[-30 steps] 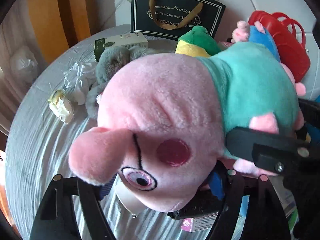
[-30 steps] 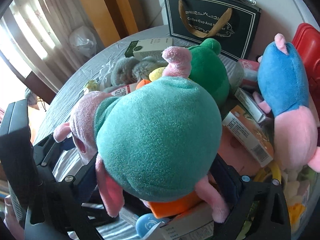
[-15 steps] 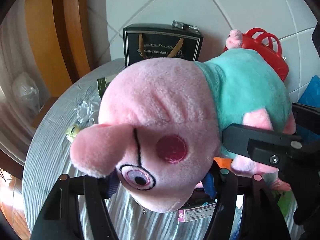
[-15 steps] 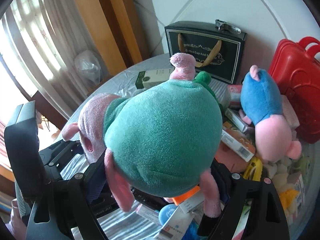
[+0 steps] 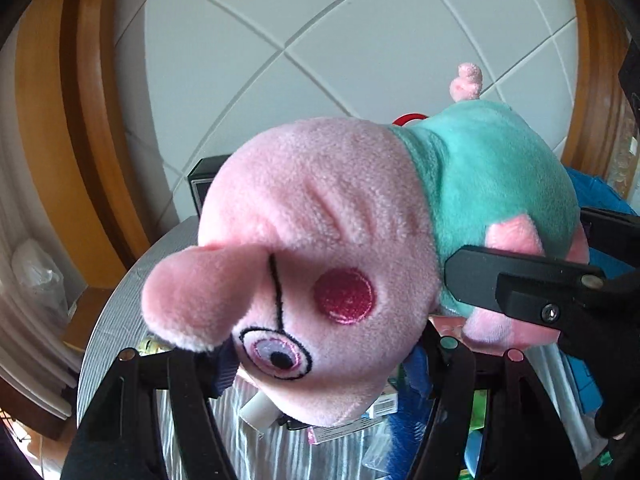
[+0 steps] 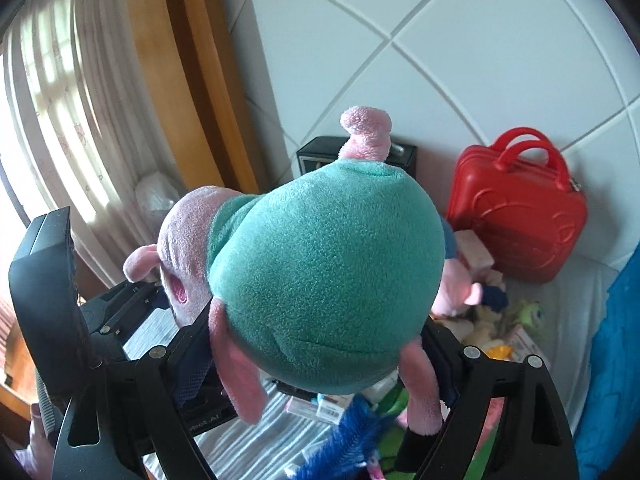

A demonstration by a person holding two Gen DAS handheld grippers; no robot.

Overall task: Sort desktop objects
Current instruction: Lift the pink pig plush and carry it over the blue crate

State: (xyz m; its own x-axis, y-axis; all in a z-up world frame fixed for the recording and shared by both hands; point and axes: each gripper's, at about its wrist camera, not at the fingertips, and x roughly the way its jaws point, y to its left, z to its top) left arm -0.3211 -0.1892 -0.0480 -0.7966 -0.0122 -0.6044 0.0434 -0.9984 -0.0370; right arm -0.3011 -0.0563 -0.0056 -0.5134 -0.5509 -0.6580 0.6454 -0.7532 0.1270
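Observation:
A big pig plush (image 5: 320, 240) with a pink head and teal body is held high above the table by both grippers. My left gripper (image 5: 320, 364) is shut on its pink head. My right gripper (image 6: 320, 340) is shut on its teal body (image 6: 328, 272); its black finger also shows in the left wrist view (image 5: 520, 280). The left gripper's body shows at the left of the right wrist view (image 6: 52, 300). The plush hides most of the table below.
A red case (image 6: 516, 216) stands at the back right by the white tiled wall. A black gift bag (image 6: 320, 152) is behind the plush. Small plush toys and boxes (image 6: 488, 320) lie on the grey striped tablecloth (image 5: 120, 320). A blue bag (image 6: 616, 360) is at right.
Both grippers have lifted the pig plush higher. The table and its clutter have dropped lower in both views and more wall shows.

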